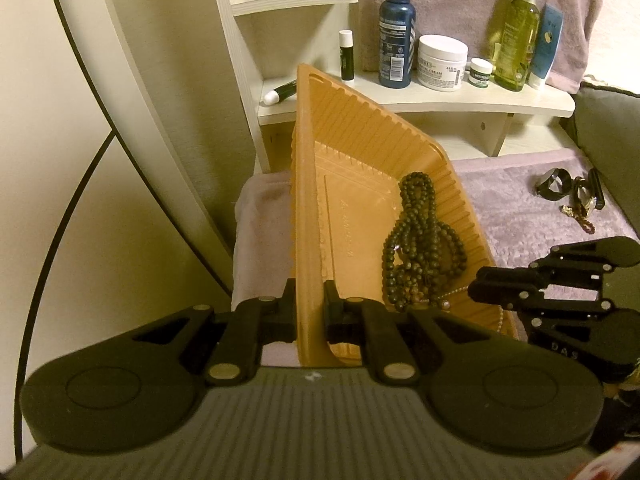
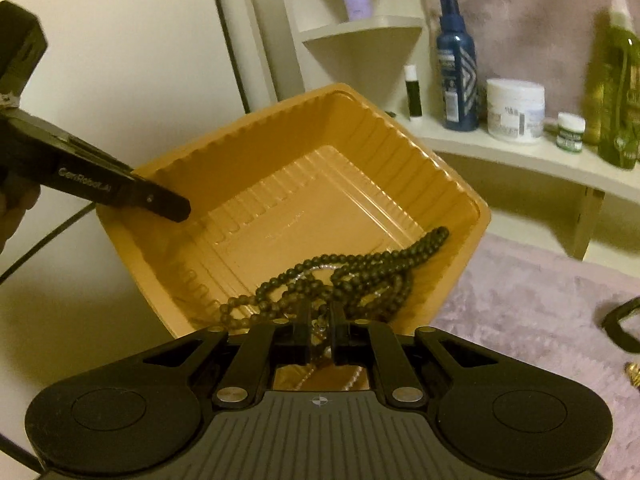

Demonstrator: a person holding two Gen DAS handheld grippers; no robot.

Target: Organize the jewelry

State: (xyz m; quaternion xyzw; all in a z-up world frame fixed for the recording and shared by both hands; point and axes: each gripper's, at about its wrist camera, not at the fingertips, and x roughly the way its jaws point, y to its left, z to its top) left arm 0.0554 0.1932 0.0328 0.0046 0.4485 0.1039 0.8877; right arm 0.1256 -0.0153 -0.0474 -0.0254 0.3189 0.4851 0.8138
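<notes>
Fingers first: our left gripper (image 1: 310,308) is clenched on the rim of the orange tray (image 1: 360,140), holding it tilted up. Our right gripper (image 2: 320,334) sits at the tray's near edge with its jaws a little apart; a thin pale chain (image 2: 344,380) seems to run between them, but we can't tell if it's pinched or let go.

Looks like we're mid drop-off, loading jewelry into the tray. The dark bead necklace (image 2: 352,276) lies bunched in the tray's low corner. Next we'd guess the right gripper heads for the rings and bracelet (image 1: 576,200) on the cloth, well right of the tray.
</notes>
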